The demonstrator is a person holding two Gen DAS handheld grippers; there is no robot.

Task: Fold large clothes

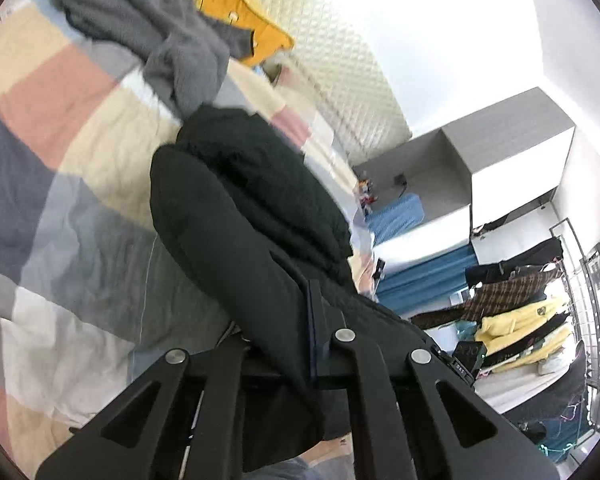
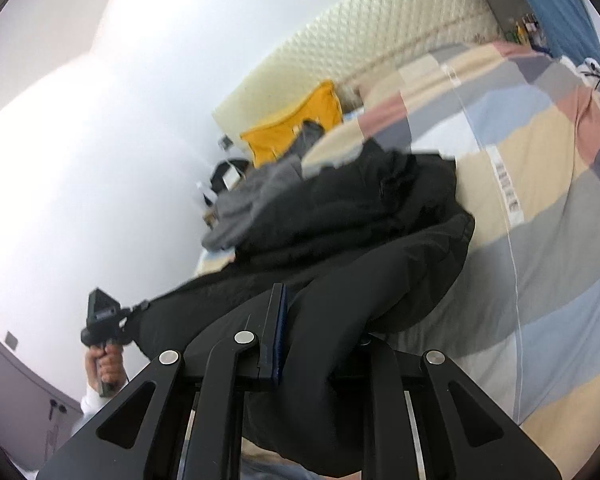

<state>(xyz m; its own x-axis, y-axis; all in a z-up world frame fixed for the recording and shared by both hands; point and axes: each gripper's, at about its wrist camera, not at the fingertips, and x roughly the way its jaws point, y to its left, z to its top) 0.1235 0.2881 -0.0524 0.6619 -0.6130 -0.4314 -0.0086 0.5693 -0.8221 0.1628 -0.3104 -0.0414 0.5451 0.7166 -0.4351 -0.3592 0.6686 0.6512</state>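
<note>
Early going: no fold visible yet on the black coat (image 1: 256, 216), bunched and draped, near end off the patchwork bed (image 1: 72, 128), far end resting on it. Left tongs (image 1: 284, 344) clamped on the coat's near edge; right tongs (image 2: 320, 340) clamped likewise, further along the same edge. Long axis running away from both cameras toward the headboard (image 1: 340, 72). Spreading and every fold left, judging by the bunching. Grey garment (image 1: 148, 24) waiting beyond.
</note>
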